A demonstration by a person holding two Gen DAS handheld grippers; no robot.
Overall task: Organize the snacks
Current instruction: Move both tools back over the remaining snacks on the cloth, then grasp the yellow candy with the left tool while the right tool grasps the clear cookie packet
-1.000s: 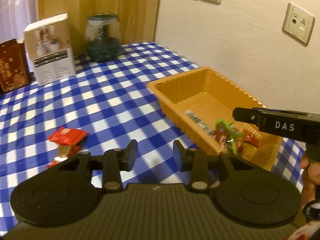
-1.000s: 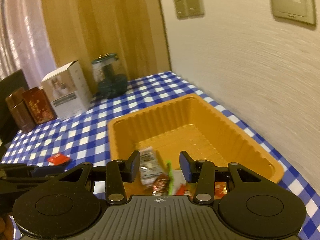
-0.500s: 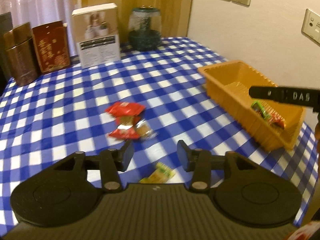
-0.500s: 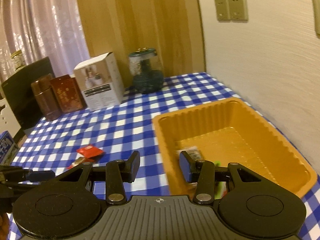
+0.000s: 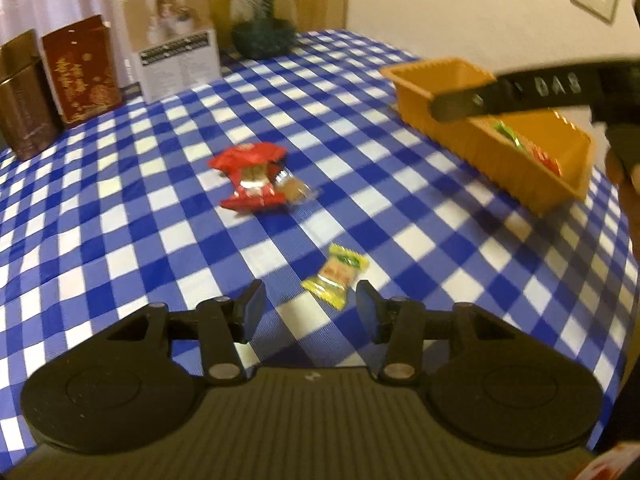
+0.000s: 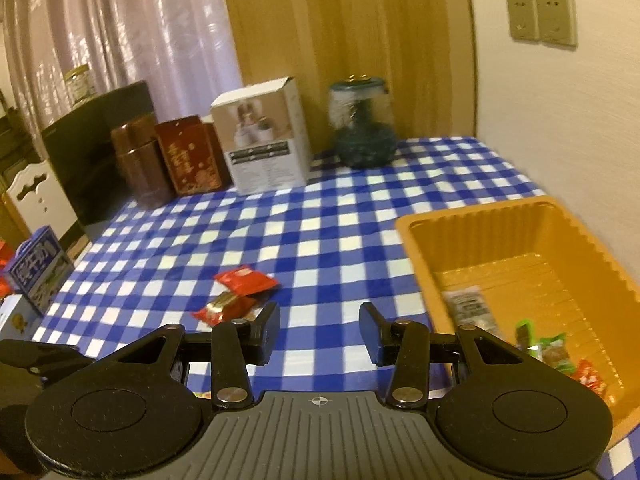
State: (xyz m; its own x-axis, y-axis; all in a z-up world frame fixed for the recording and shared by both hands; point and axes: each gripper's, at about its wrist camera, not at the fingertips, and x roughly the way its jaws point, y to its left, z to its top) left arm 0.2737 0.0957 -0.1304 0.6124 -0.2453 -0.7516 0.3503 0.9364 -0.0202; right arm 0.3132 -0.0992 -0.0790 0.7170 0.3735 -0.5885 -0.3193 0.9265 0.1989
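An orange tray (image 5: 472, 76) (image 6: 552, 232) stands at the table's right side and holds several wrapped snacks (image 6: 548, 348). Red snack packets (image 5: 248, 172) (image 6: 240, 288) and a clear-wrapped one (image 5: 294, 189) lie mid-table. A yellow candy (image 5: 336, 276) lies just ahead of my left gripper (image 5: 310, 308), which is open and empty above the cloth. My right gripper (image 6: 319, 332) is open and empty, left of the tray; its body (image 5: 532, 92) crosses the left wrist view above the tray.
At the table's back stand a white box (image 6: 264, 144), a red box (image 6: 188, 152), a brown tin (image 6: 140, 160) and a glass jar (image 6: 362, 124). A blue carton (image 6: 36, 268) is at the left edge. The wall runs along the right.
Both grippers swung left, away from the tray. The loose snacks on the cloth came into view and the yellow candy now lies close before my left gripper.
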